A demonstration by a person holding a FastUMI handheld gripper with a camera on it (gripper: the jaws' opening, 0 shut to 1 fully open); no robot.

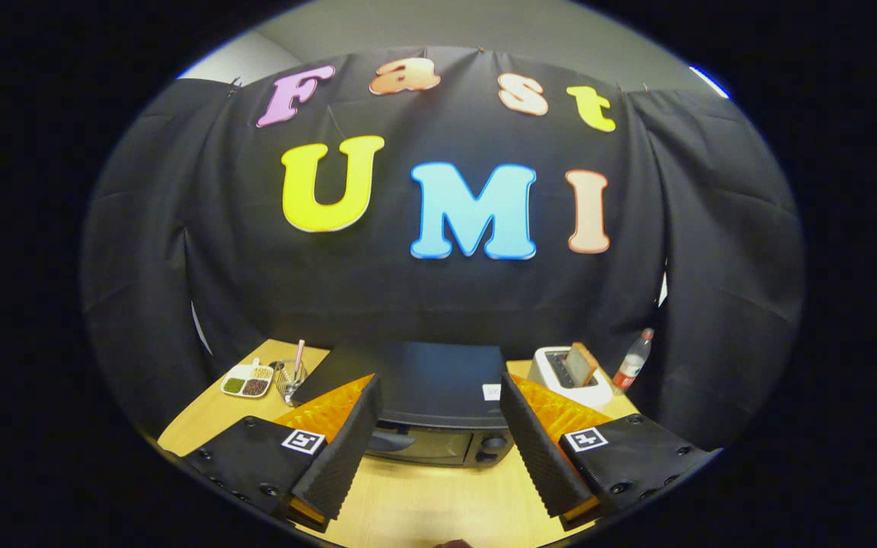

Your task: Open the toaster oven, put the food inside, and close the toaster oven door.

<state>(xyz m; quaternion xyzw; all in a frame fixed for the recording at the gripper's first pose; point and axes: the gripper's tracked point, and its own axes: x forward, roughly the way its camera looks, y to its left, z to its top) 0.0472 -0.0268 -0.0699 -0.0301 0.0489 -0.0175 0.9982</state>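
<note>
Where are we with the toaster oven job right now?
Nothing looks done: the toaster oven door looks closed. The gripper is open and holds nothing, the oven just beyond its fingers. Opening the door, loading food and closing are all left.

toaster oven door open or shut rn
Shut. The toaster oven door stands flush against its front, handle facing the open gripper, whose spread fingers hold nothing.

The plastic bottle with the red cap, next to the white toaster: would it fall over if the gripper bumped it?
Probably yes. The clear plastic bottle with a red cap is tall, narrow and upright beside the white pop-up toaster, so a nudge near its top would likely tip it. Its round body might then roll. The open gripper is well short of it.
</note>
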